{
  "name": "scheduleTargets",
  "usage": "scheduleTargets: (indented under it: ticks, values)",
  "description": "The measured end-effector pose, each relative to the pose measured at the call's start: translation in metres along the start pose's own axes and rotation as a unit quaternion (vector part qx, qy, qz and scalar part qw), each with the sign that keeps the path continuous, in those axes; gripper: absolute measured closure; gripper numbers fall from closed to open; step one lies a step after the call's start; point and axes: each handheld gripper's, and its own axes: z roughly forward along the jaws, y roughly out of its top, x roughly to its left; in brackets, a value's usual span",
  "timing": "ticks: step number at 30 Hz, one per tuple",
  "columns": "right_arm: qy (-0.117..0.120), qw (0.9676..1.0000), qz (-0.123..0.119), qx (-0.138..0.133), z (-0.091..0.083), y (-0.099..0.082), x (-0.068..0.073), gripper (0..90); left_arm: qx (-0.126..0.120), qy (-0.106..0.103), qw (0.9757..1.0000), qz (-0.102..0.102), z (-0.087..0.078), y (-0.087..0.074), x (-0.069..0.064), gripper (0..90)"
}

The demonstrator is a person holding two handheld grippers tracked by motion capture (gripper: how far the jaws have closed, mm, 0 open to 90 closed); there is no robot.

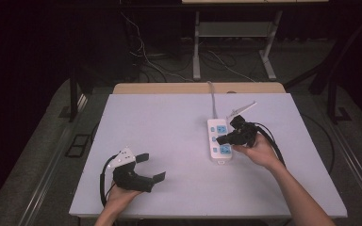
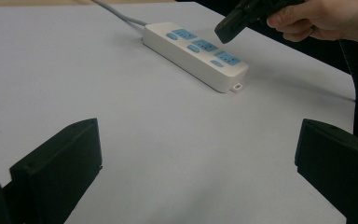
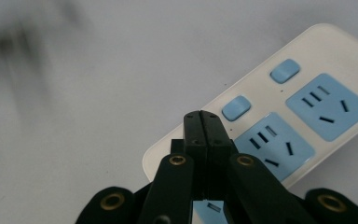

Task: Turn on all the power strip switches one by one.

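Right gripper (image 1: 222,139) over power strip (image 1: 218,141).
Its jaws were pressed together, empty; left gripper (image 1: 152,166) rested with jaws apart.

1. A white table top (image 1: 169,141) takes up the middle of the high view, with a light wooden edge strip (image 1: 198,88) along its far side.
2. The floor (image 1: 42,141) around it is grey carpet.
3. Beyond the table stands a second desk with white metal legs (image 1: 196,47), and loose cables (image 1: 146,56) trail on the floor near it.
4. A dark stand (image 1: 73,94) rises at the left.
5. The room behind lies in deep shadow; light falls mainly on the table top.
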Motion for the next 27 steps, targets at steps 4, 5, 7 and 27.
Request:
scheduleTargets:
  ticks: [4,5,7,27]
  values:
    - [-0.003,1.0000,-0.004,-0.001,-0.005,0.006,-0.002,90.0,0.000,0.001,1.0000,0.000,0.000,0.000,0.000,0.0]
    - [-0.003,1.0000,-0.005,-0.002,-0.007,0.008,-0.002,90.0,-0.001,0.000,1.0000,0.000,-0.001,0.000,0.000,0.0]
    - [-0.005,1.0000,-0.007,-0.002,-0.009,0.011,-0.002,90.0,0.000,0.001,1.0000,0.000,0.000,0.000,0.000,0.0]
    - [-0.004,1.0000,-0.006,0.006,-0.002,0.033,-0.013,90.0,-0.001,0.001,1.0000,0.001,-0.001,0.000,0.001,0.0]
